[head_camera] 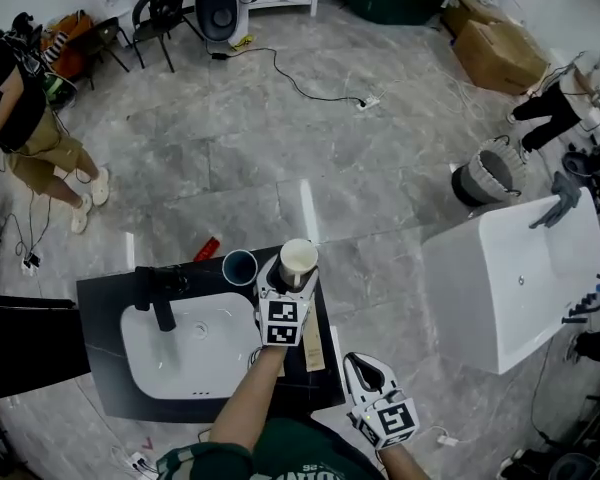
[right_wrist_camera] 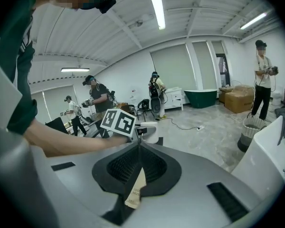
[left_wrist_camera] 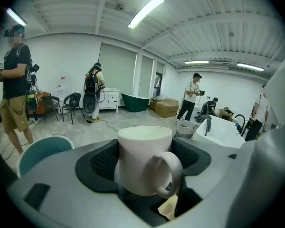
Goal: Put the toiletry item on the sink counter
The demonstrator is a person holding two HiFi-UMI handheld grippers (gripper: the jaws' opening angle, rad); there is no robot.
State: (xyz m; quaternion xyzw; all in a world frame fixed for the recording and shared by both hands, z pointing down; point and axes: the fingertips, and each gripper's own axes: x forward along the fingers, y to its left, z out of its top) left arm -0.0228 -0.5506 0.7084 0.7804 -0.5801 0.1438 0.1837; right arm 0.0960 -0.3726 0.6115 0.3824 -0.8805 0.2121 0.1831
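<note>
Two claws are loaded at once. The left claw (head_camera: 291,282) is closed on a white mug (head_camera: 298,258), gripped by its body with the handle turned toward that claw's camera. It is held at the far right corner of the black tabletop (head_camera: 100,308), just beside a teal cup (head_camera: 239,266); whether the mug's base touches cannot be told. The right claw (head_camera: 371,378) is pinched shut on a thin beige sachet (right_wrist_camera: 134,192) and is held off the tabletop's near right corner. The placing step is judged to be in hand: the mug should be lowered upright, clear of the teal cup and the edge, before the grip is released. A white basin (head_camera: 180,353) with a black tap (head_camera: 160,303) is set into the tabletop, and a flat beige packet (head_camera: 313,346) lies to its right. Grey marble floor (head_camera: 230,138), a white bathtub (head_camera: 520,278) and cardboard boxes (head_camera: 500,53) are seen around.
</note>
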